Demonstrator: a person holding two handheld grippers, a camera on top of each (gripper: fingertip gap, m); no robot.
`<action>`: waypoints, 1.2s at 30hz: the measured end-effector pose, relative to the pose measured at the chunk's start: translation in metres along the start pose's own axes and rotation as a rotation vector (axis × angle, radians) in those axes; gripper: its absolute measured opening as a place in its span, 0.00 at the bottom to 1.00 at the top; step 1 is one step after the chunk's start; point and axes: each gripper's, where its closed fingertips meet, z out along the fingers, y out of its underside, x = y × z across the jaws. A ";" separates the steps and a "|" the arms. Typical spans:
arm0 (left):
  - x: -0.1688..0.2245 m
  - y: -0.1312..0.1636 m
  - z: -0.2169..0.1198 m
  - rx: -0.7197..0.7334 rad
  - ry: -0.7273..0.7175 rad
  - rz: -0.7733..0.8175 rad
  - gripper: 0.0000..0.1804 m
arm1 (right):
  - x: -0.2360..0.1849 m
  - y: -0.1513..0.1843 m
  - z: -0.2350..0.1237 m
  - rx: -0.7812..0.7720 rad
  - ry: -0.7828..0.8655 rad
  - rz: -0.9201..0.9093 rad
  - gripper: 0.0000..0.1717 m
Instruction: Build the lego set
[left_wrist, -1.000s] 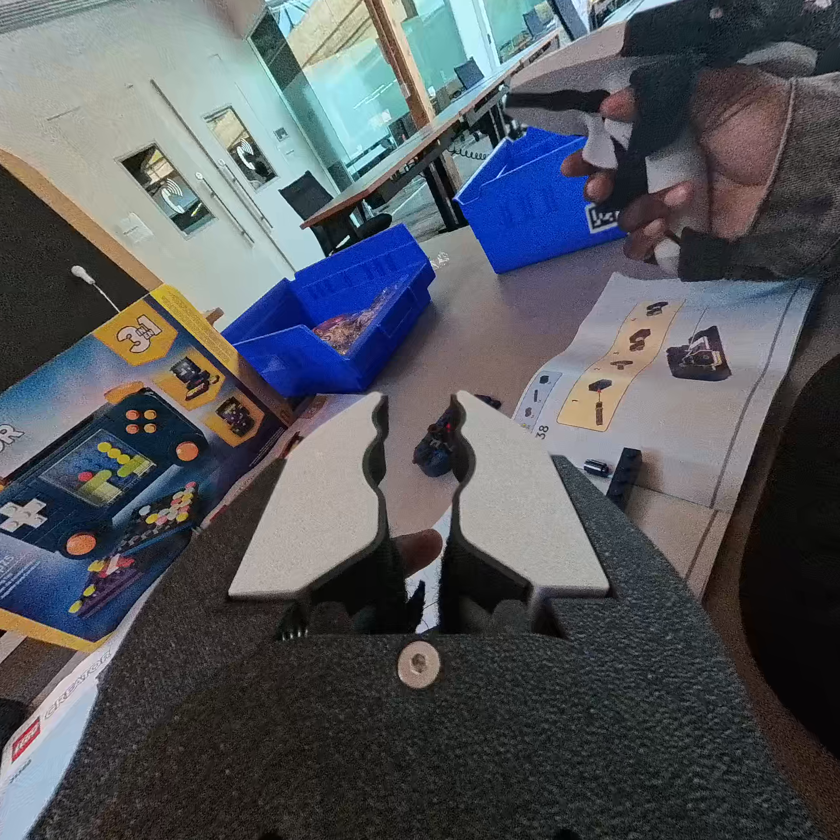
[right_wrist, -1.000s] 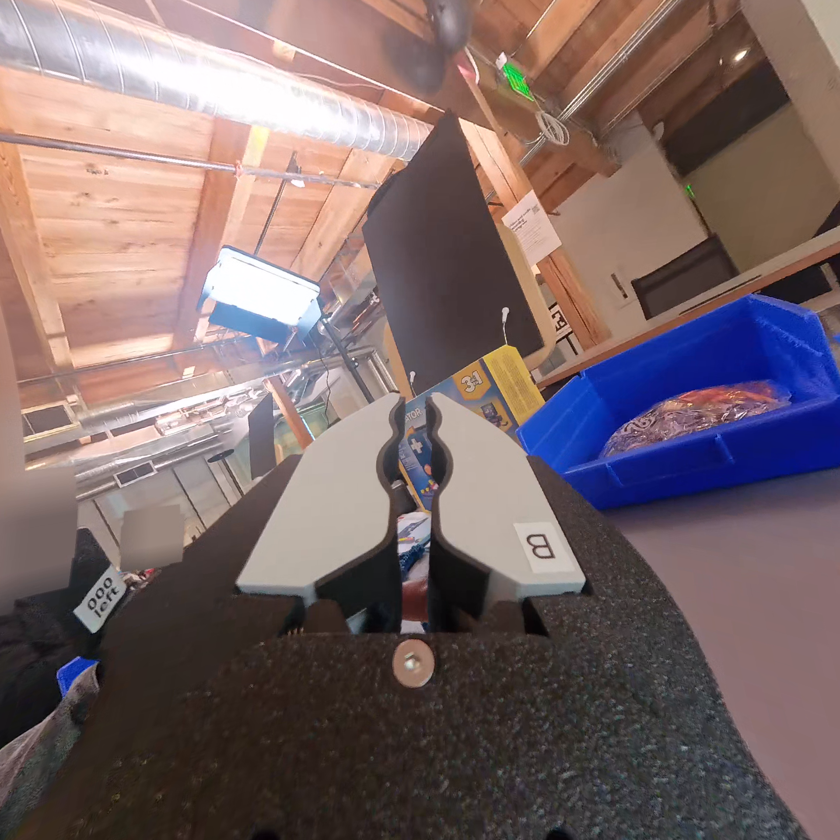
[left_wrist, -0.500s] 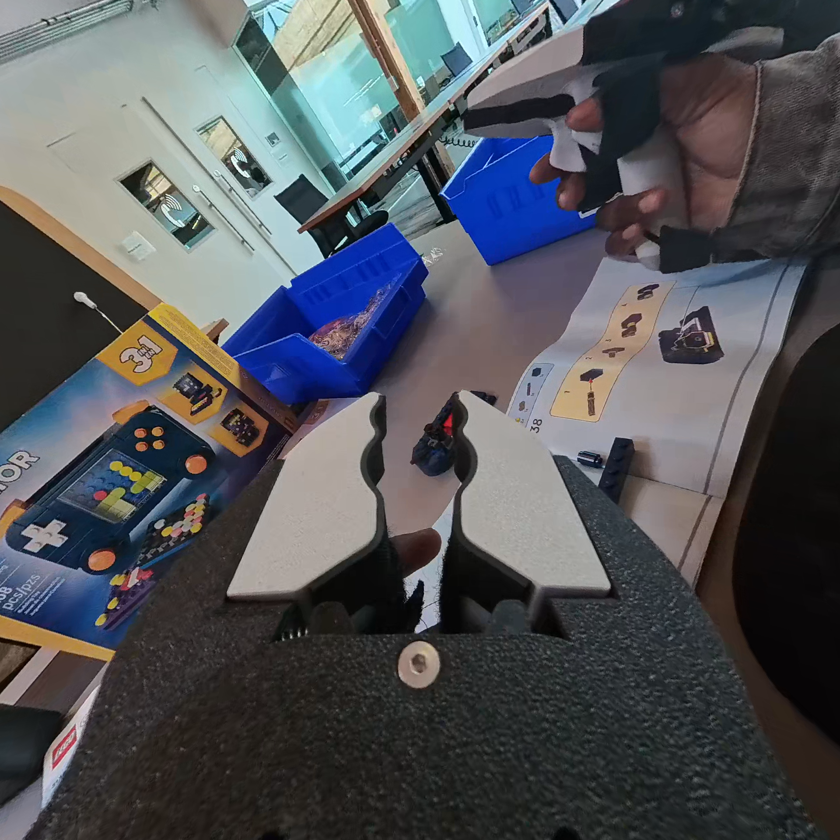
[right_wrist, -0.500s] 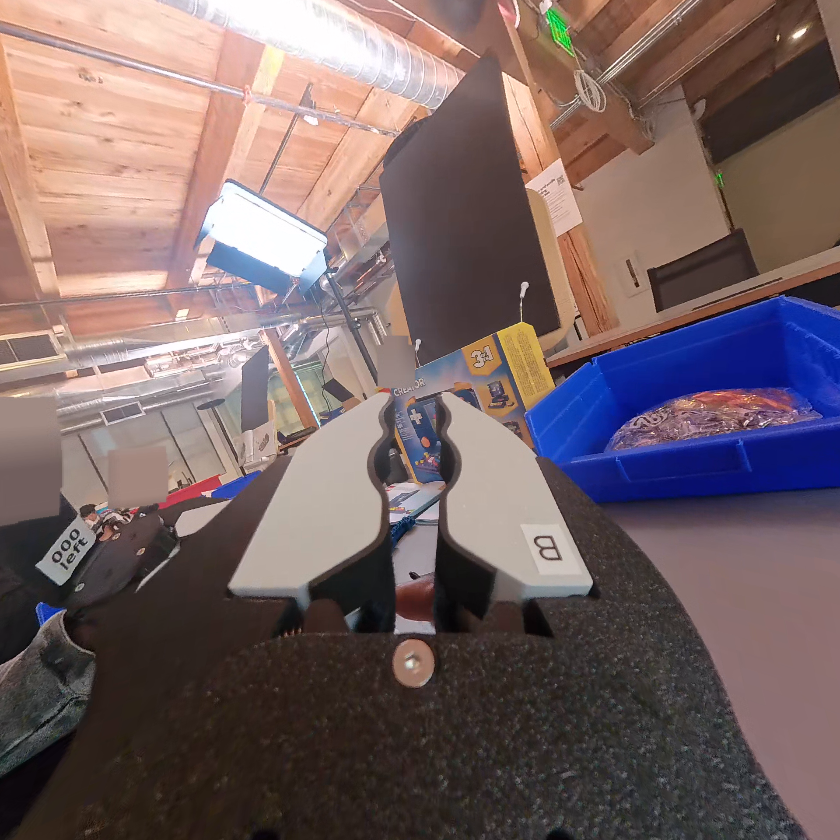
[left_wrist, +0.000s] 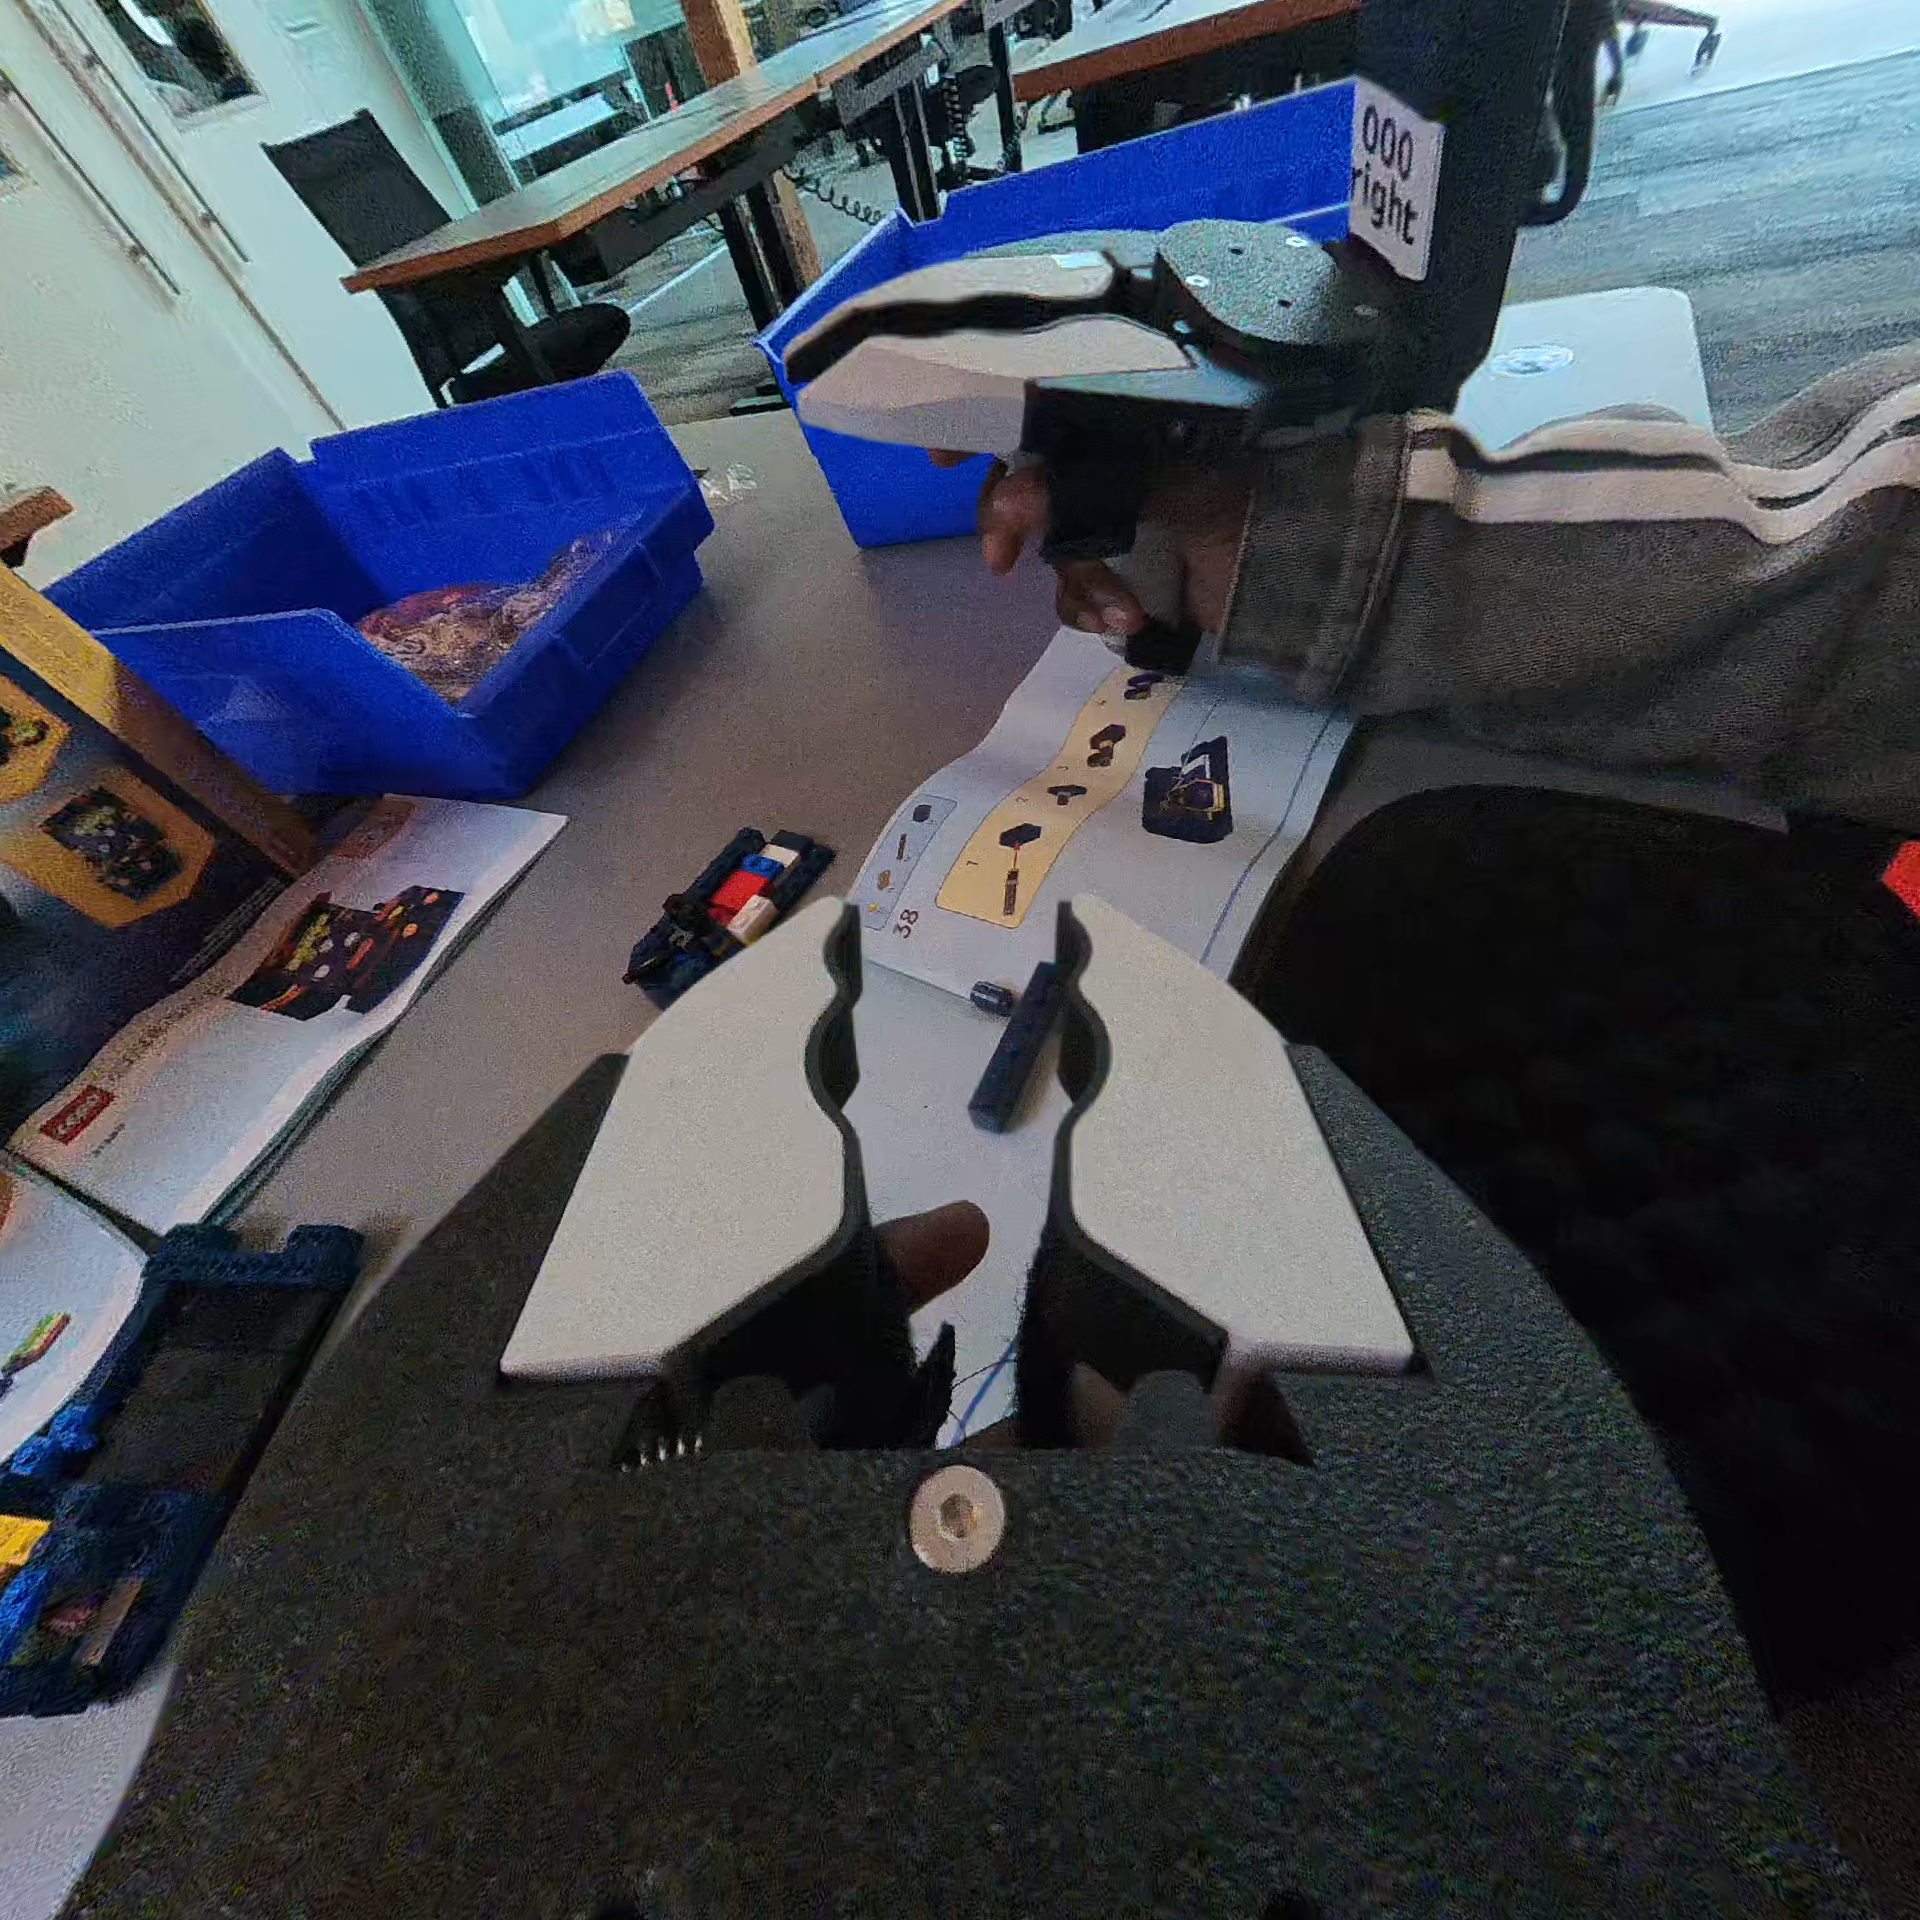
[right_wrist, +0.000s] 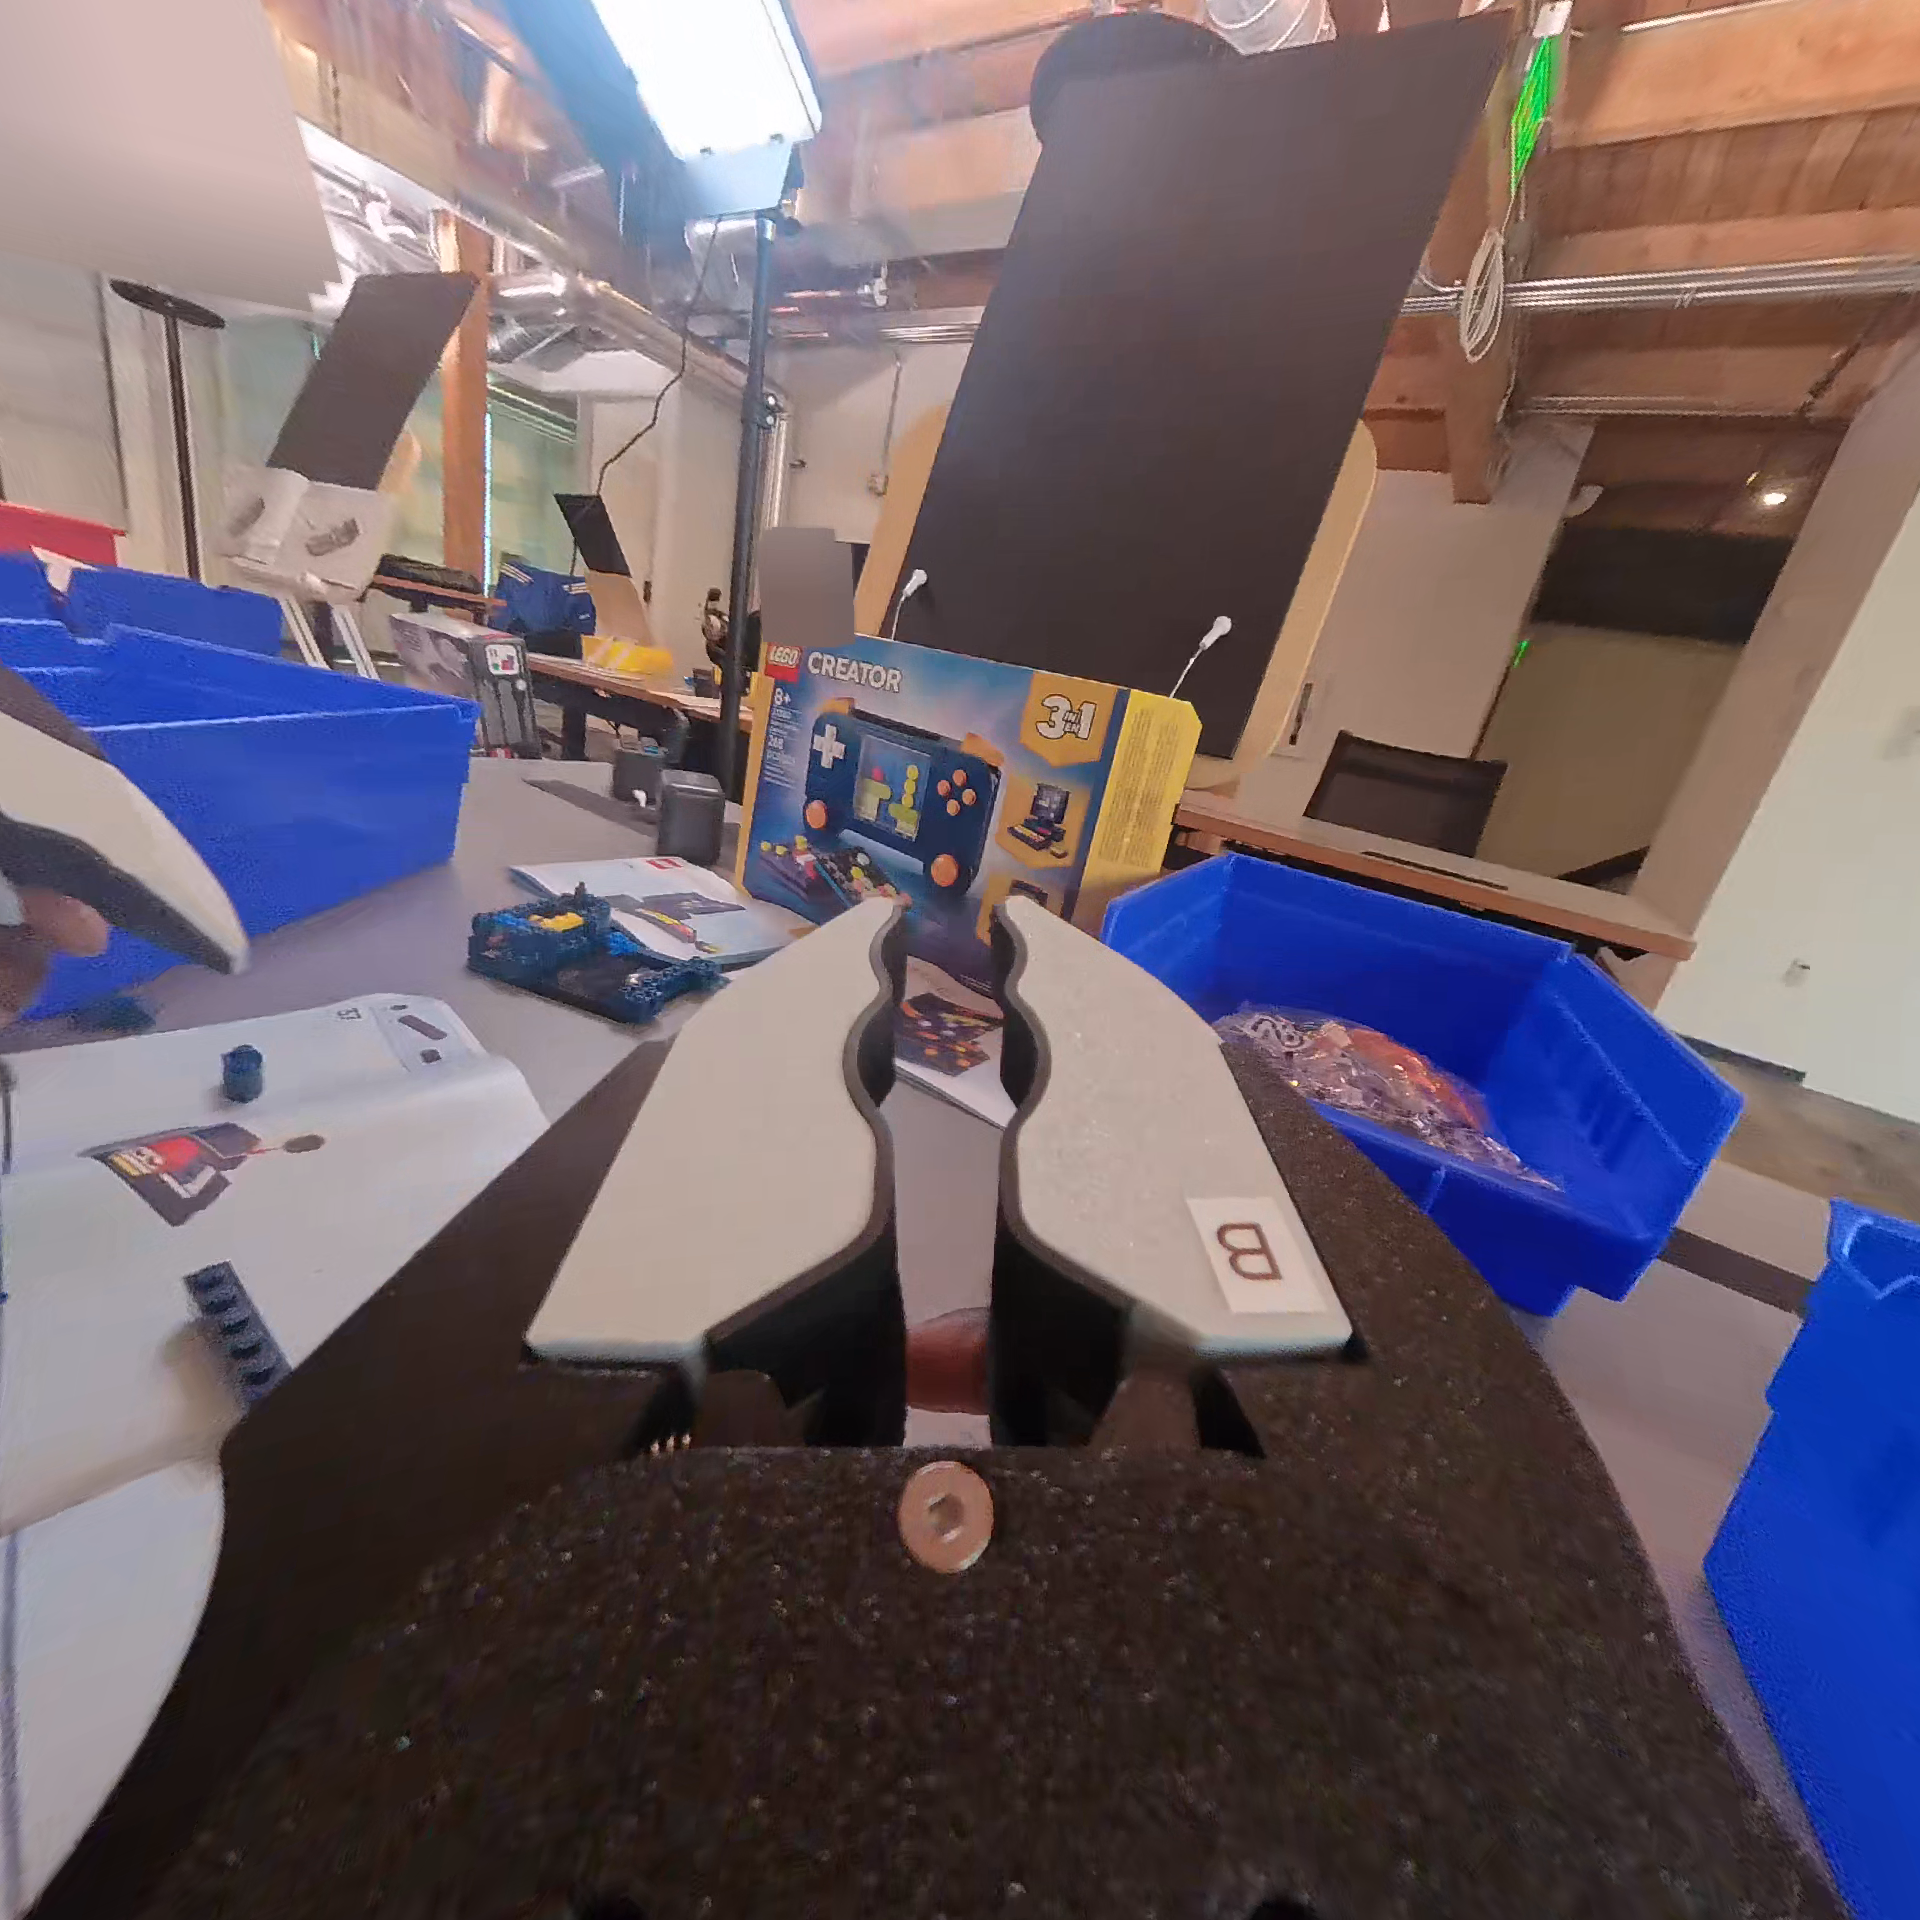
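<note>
— Two grippers; what does the left gripper (left_wrist: 958, 940) hold?
— Nothing. Its jaws stand apart above an open booklet (left_wrist: 1101, 831), with a dark blue bar (left_wrist: 1018, 1044) lying on the page just beside the right finger.
— And the right gripper (right_wrist: 943, 920)?
— Jaws slightly apart, bare, raised over the grey table (left_wrist: 790, 665); a toy box (right_wrist: 966, 790) stands beyond, a blue bin (right_wrist: 1455, 1018) to its right.

light: bright panel lamp (right_wrist: 717, 73) overhead | edges: fisheye-warped, blurred

Lettering on toy box (right_wrist: 966, 790), white tag (left_wrist: 1392, 177)
</note>
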 end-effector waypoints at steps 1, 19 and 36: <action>0.001 0.001 -0.001 -0.009 0.012 0.020 0.20 | 0.000 0.002 0.001 -0.002 0.002 -0.013 0.08; 0.020 0.007 -0.005 -0.056 0.115 0.096 0.22 | 0.017 0.020 0.001 -0.047 0.047 0.010 0.09; -0.064 0.024 -0.137 -0.285 0.049 0.097 0.25 | -0.002 -0.010 -0.003 0.044 -0.027 0.048 0.09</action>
